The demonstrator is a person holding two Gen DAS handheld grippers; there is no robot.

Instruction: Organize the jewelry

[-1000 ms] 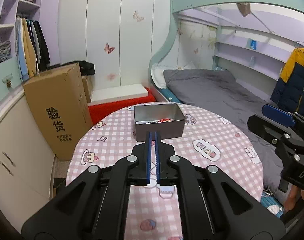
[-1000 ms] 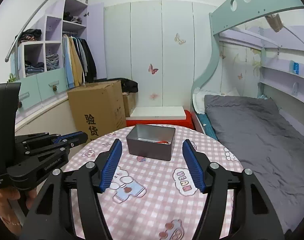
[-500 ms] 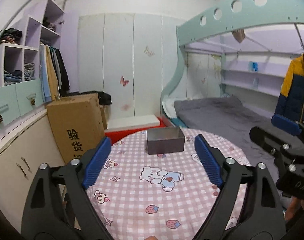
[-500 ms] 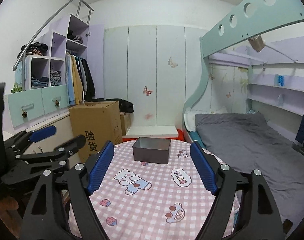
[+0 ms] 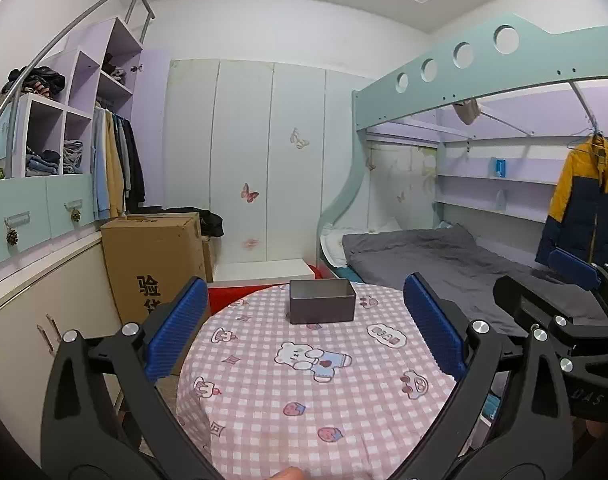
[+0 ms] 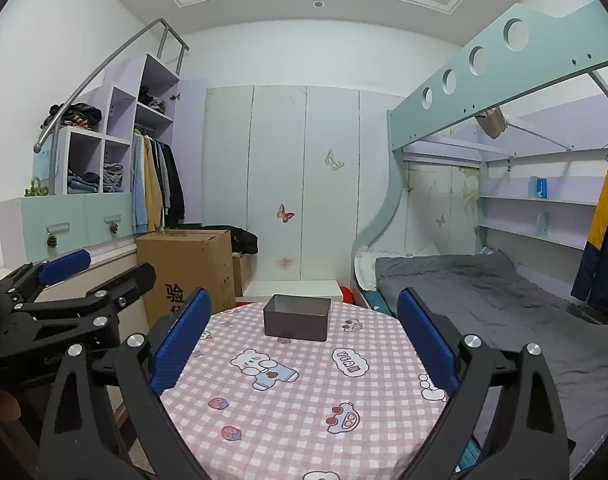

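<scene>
Tin box: the grey metal tin stands upright at the far side of the round table, lid off, apart from both grippers. Its contents cannot be seen from this low angle.
Jewelry: none visible on the checked cloth or in either gripper (whatever belongs to the task is presumably inside the tin).
Left gripper: the left gripper is held level over the near part of the table; its jaws have just been opening and stand wide apart, nothing between them.
Right gripper: the right gripper is beside it, also well short of the tin; its jaws have just been opening and stand wide apart, empty.
Surroundings: a cardboard box stands on the floor left of the table, a bed with grey bedding on the right.
Step in hand: judged a release and stand-off, both tools empty and clear of the tin.
Progress: likely at or near the end, since no loose piece remains in sight.
Next move: if any piece is left, it must first be located; otherwise nothing calls for a grasp.
</scene>
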